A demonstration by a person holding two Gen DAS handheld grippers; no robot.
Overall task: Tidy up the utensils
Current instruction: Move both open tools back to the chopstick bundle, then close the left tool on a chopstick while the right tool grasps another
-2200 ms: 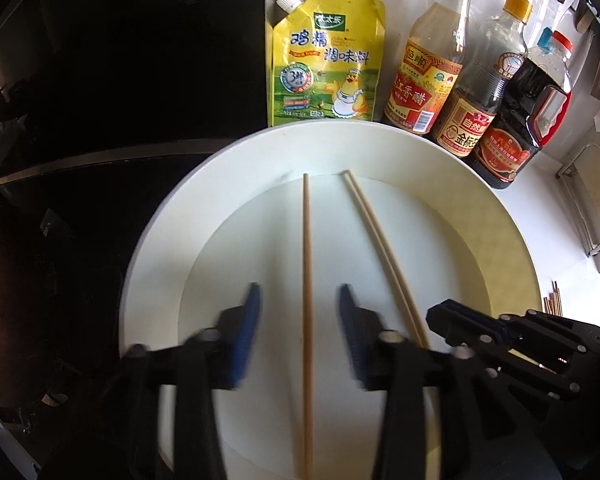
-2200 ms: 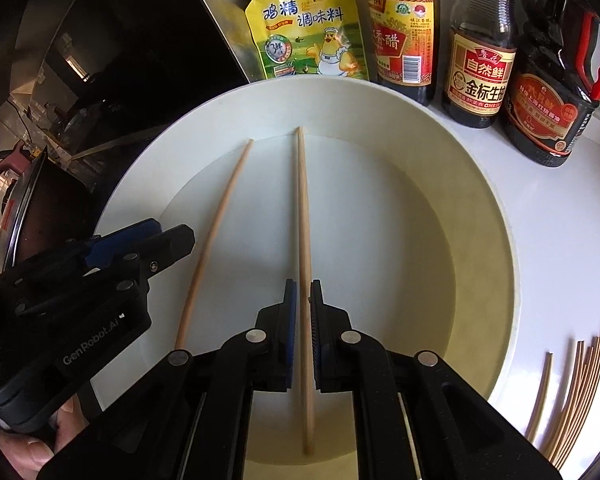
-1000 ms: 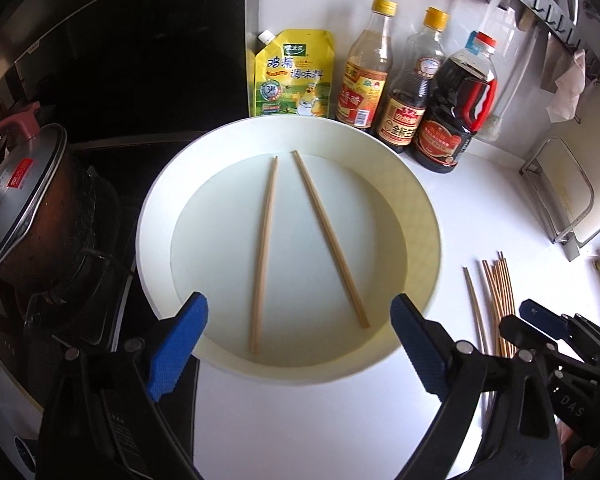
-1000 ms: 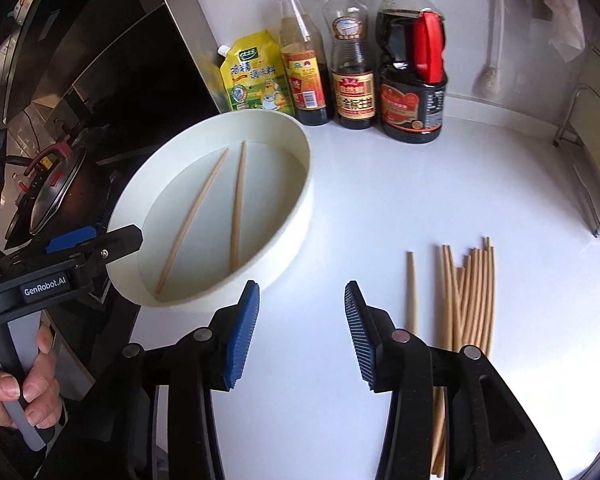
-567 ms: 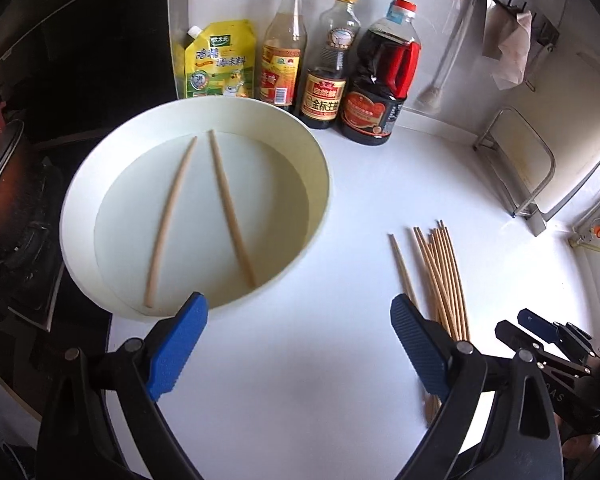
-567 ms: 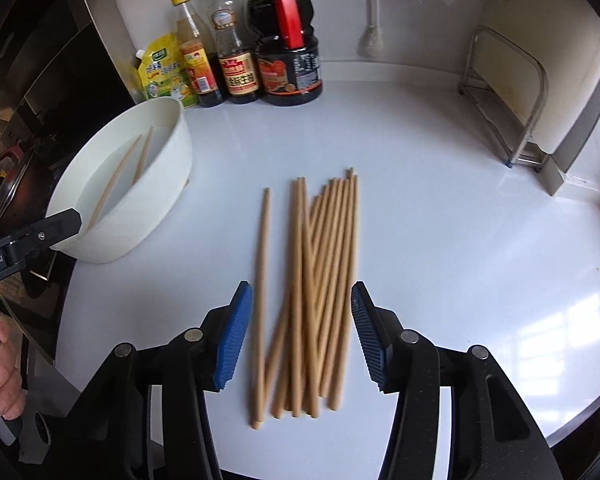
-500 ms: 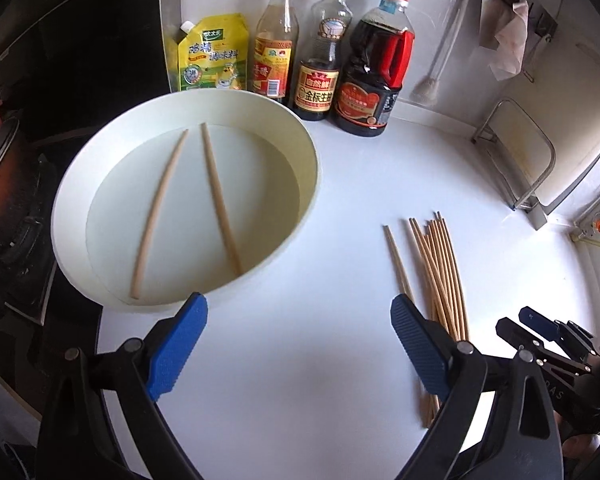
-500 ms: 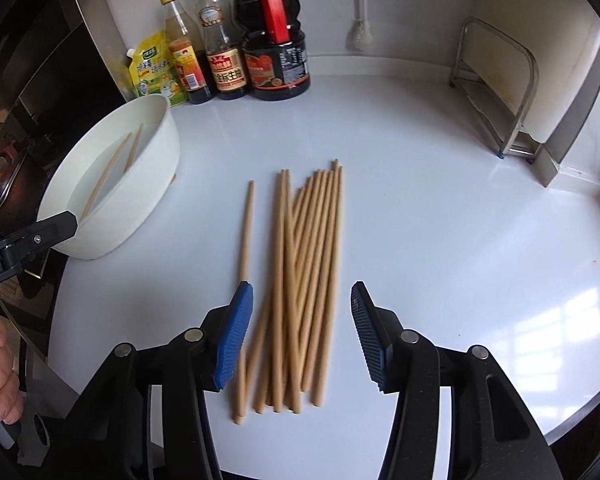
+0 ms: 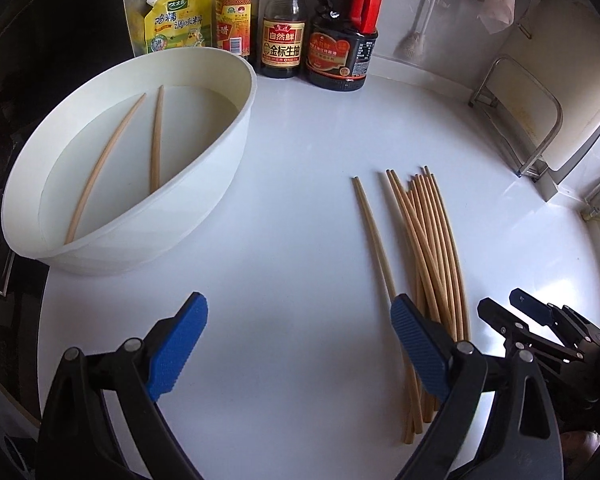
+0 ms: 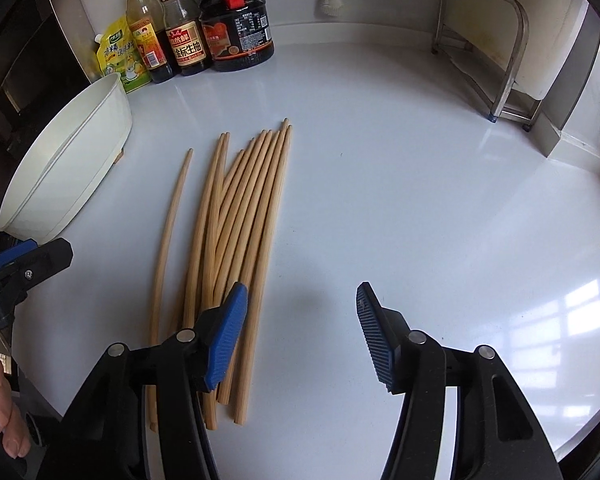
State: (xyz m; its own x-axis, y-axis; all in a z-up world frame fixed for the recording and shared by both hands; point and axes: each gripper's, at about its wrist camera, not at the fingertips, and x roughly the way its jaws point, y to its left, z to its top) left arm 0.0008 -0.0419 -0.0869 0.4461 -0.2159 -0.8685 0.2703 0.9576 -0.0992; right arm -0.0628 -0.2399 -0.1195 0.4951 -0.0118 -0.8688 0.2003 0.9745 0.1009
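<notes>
Looking down from both wrists, I count two light wooden chopsticks lying in the wide white round basin, one curved along the left side and one straighter beside it, so that much of the sorting looks done. The rest is still out: a loose bundle of matching wooden chopsticks lies on the glossy white bench, well apart from the basin, with one stray stick just to the left of the pile.

My left hand-held gripper has its blue pads wide apart and nothing between them; its right pad sits over the near end of the bundle. My right hand-held gripper is opening, with only bare bench between its pads, and its left pad overlaps the pile's near ends (touching or merely above, I cannot tell).

By my reckoning, most of the job remains: roughly a dozen sticks still to carry across. The dark sauce bottles at the back wall play no part.
</notes>
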